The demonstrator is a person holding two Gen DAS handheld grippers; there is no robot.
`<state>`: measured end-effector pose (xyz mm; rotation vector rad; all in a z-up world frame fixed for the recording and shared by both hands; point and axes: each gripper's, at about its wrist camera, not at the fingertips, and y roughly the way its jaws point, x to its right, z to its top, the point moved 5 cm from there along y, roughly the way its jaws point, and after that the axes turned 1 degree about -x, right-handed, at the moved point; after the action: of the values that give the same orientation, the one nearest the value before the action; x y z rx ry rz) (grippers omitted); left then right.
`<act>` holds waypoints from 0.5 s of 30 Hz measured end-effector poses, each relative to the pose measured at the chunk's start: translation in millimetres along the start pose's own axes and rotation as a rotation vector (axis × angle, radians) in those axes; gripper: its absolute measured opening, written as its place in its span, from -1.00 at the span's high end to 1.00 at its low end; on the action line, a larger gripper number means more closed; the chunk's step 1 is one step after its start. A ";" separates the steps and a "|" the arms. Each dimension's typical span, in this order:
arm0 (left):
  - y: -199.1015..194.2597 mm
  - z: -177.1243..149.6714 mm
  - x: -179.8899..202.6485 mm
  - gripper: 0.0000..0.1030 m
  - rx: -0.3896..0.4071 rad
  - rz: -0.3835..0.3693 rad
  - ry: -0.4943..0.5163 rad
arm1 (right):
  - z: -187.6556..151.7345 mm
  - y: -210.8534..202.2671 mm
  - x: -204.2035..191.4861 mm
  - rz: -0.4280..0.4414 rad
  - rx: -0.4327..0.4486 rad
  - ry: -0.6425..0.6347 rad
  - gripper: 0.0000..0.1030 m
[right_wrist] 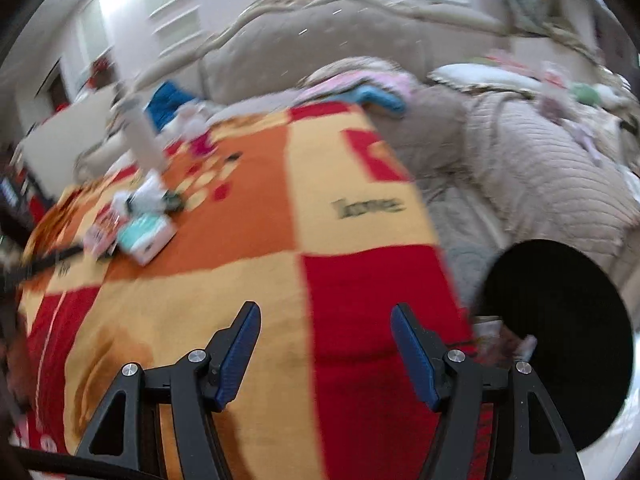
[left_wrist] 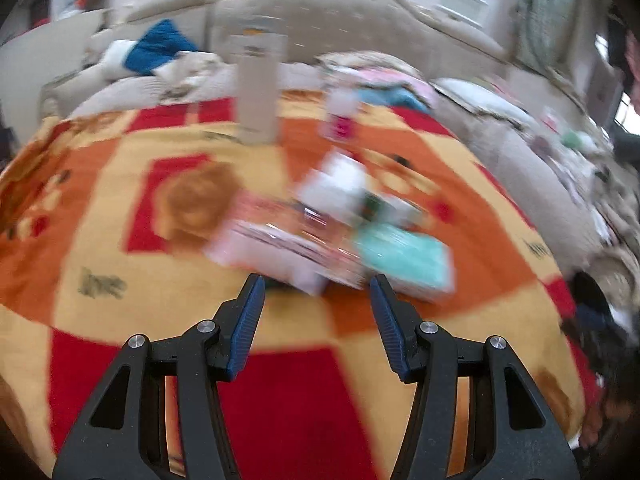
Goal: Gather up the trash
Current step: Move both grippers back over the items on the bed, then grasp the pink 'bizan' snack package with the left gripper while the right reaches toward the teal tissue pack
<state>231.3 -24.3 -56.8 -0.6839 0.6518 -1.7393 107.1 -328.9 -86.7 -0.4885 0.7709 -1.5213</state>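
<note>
A pile of trash lies on a red, orange and yellow blanket (left_wrist: 120,280): a pink packet (left_wrist: 276,244), a teal and white packet (left_wrist: 404,256) and white crumpled paper (left_wrist: 336,188). My left gripper (left_wrist: 316,292) is open and empty, just short of the pink packet. My right gripper (right_wrist: 326,316) is open and empty above the blanket (right_wrist: 340,280), far right of the same pile (right_wrist: 140,224). A black bin (right_wrist: 560,340) stands at the right of the right gripper, with some wrappers (right_wrist: 500,340) inside. Both views are blurred.
A tall white bottle (left_wrist: 258,92) and a small pink-based bottle (left_wrist: 340,116) stand behind the pile. A beige sofa (left_wrist: 320,20) holds cushions and clothes, among them blue cloth (left_wrist: 160,48). A quilted beige cover (right_wrist: 540,172) lies right of the blanket.
</note>
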 end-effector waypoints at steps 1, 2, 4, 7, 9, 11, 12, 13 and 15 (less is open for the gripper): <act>4.1 8.8 -14.5 -0.09 0.002 0.011 -0.014 | -1.4 4.7 -8.2 0.007 -0.013 -0.029 -0.27; 9.4 16.5 -25.9 -0.14 -0.002 0.016 -0.022 | -2.4 7.8 -12.9 0.015 -0.023 -0.047 -0.27; 19.4 26.7 -38.9 -0.15 -0.012 0.013 -0.024 | -4.1 13.6 -20.7 0.009 -0.040 -0.086 -0.27; 36.1 38.6 -43.9 -0.15 -0.030 -0.048 -0.019 | -5.4 15.0 -22.3 0.009 -0.052 -0.104 -0.27; 48.9 39.0 -35.9 -0.15 -0.069 -0.106 0.000 | -5.8 14.0 -19.1 0.025 -0.054 -0.086 -0.27; 62.0 34.7 -28.8 -0.16 -0.108 -0.134 0.011 | -6.1 12.7 -15.9 0.037 -0.055 -0.068 -0.27; 62.7 34.4 -25.2 -0.18 -0.106 -0.131 0.014 | -5.6 12.9 -16.2 0.042 -0.055 -0.062 -0.27; 63.3 34.1 -23.9 -0.28 -0.095 -0.121 0.017 | -6.0 12.6 -15.8 0.043 -0.055 -0.061 -0.27; 64.8 34.3 -18.6 -0.33 -0.095 -0.123 0.017 | -4.9 14.3 -18.4 0.038 -0.056 -0.066 -0.27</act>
<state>302.5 -25.2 -82.5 -0.7903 0.7210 -1.8381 115.6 -309.5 -97.7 -0.5606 0.7690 -1.4444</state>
